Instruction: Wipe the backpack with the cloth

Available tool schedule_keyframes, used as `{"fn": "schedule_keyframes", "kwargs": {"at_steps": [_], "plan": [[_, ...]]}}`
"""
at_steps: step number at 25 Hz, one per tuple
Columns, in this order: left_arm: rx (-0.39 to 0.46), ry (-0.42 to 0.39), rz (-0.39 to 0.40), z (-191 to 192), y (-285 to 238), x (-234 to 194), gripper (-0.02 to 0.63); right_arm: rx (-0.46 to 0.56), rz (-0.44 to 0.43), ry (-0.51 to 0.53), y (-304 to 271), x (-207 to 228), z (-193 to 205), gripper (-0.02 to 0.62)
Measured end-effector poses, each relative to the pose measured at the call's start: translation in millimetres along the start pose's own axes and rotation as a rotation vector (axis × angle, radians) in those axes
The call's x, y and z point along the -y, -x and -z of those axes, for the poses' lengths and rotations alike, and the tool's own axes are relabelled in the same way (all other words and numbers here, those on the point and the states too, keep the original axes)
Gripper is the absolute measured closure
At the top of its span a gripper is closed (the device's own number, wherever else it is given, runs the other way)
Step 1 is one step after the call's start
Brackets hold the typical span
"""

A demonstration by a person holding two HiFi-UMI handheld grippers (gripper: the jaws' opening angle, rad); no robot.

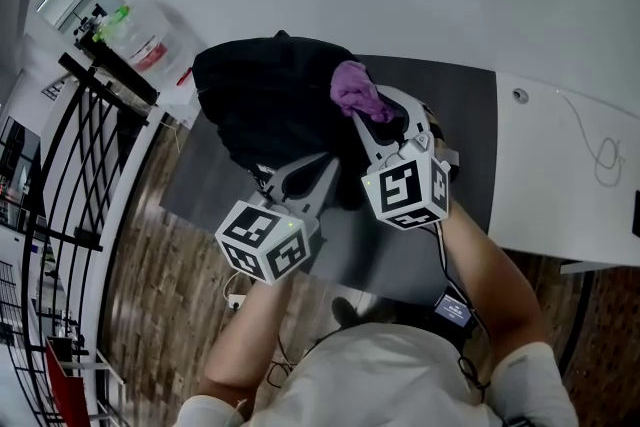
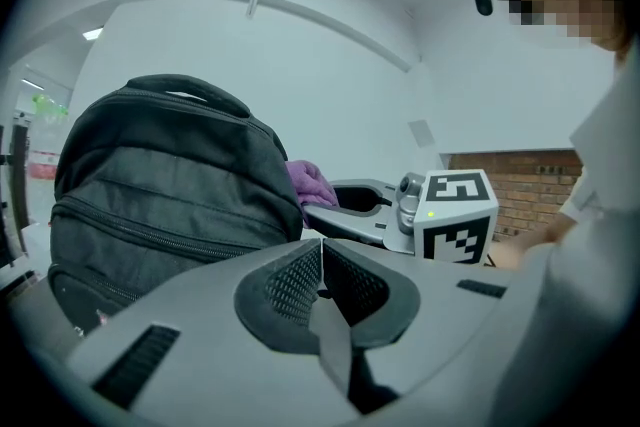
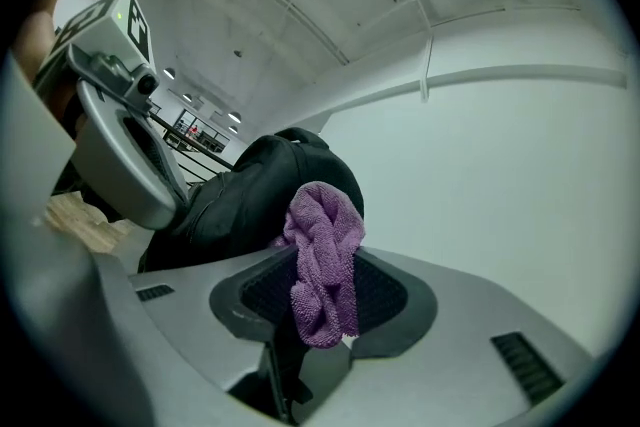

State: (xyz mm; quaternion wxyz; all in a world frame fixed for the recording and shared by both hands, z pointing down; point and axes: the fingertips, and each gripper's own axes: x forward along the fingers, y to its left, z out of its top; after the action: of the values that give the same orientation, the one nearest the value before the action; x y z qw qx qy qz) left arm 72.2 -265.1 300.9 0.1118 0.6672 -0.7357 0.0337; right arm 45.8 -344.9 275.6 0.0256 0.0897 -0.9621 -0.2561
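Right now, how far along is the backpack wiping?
Done: the right tongs are shut on the purple cloth. In hand: the cloth sits against the black backpack, so wiping looks under way. The left tongs are shut and empty beside it. Left: no wiped patch shows, so most may remain.

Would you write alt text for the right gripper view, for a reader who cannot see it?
The right gripper is shut on a purple cloth, bunched between its jaws, with the black backpack just beyond.
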Motion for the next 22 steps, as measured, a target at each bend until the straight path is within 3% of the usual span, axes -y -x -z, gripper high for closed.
{"fn": "schedule_keyframes", "kwargs": {"at_steps": [22], "plan": [[-0.093, 0.028, 0.002, 43, -3, 6, 0.6, -0.2, -0.085, 0.007, 11, -50, 92, 0.443]]}}
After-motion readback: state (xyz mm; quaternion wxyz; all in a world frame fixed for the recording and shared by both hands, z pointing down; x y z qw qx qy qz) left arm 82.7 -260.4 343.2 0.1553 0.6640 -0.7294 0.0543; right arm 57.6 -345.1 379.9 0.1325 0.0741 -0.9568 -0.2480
